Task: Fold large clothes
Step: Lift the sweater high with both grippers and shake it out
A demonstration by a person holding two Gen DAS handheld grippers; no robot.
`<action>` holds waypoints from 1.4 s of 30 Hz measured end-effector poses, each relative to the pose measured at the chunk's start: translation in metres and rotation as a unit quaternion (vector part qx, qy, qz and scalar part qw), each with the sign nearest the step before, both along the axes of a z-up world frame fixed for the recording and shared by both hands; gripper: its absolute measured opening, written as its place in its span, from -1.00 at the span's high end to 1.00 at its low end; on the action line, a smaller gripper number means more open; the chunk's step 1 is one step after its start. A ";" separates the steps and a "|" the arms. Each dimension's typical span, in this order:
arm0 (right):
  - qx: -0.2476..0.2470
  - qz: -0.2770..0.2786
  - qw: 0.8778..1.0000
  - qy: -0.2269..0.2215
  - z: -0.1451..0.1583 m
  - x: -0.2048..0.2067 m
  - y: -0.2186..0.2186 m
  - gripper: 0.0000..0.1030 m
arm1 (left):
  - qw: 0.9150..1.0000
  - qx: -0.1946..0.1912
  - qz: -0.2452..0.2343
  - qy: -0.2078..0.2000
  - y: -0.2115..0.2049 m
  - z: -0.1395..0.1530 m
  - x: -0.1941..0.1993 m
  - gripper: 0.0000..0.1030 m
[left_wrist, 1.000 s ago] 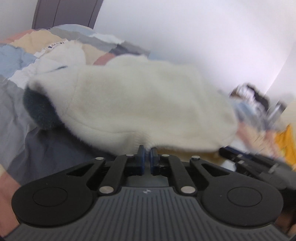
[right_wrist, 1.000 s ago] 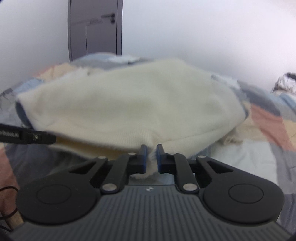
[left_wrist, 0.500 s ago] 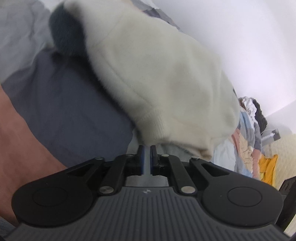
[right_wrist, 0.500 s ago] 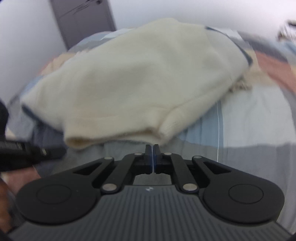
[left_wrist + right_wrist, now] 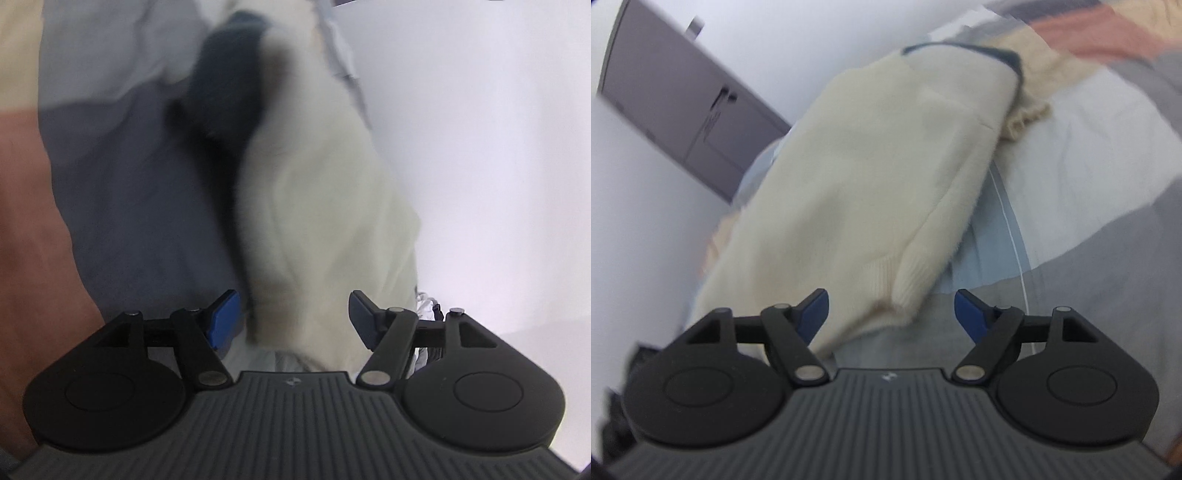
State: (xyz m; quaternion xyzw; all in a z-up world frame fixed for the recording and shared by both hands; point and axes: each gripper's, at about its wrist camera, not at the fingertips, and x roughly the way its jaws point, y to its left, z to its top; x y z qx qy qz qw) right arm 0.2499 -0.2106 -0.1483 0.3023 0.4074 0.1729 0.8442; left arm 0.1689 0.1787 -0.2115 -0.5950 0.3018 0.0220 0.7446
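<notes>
In the left wrist view, the left gripper (image 5: pixel 293 317) was opening, its blue pads clear of the fluffy cream knitted sweater (image 5: pixel 317 206), whose near edge lay between them; a dark navy patch (image 5: pixel 229 92), possibly a collar, showed at its far end.

In the right wrist view, the right gripper (image 5: pixel 891 314) was opening too, the sweater's ribbed hem (image 5: pixel 886 291) between its pads, untouched. The sweater lay on a patchwork bedspread (image 5: pixel 1108 166), a grey door (image 5: pixel 683 107) beyond it.

Two matching black handheld grippers.
The left gripper (image 5: pixel 293 314) and right gripper (image 5: pixel 891 312) each have blue finger pads, black linkage arms with silver pivot screws, round side discs, and a ribbed grey body bearing a small logo.
</notes>
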 end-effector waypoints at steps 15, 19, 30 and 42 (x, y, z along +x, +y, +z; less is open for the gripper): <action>0.069 -0.063 0.995 0.021 -0.039 0.084 -0.007 0.46 | 0.999 0.049 0.015 -0.004 -0.004 -0.002 0.044 0.40; 0.087 -0.054 0.995 -0.018 -0.020 0.079 -0.007 0.69 | 0.999 -0.003 0.014 -0.031 -0.005 0.000 0.030 0.70; 0.076 0.000 0.987 -0.140 0.041 0.002 -0.020 0.74 | 0.983 0.032 -0.023 -0.181 -0.022 0.073 -0.042 0.77; 0.114 -0.022 0.969 -0.217 0.112 -0.055 -0.050 0.74 | 0.960 0.086 -0.017 -0.266 -0.026 0.165 -0.088 0.78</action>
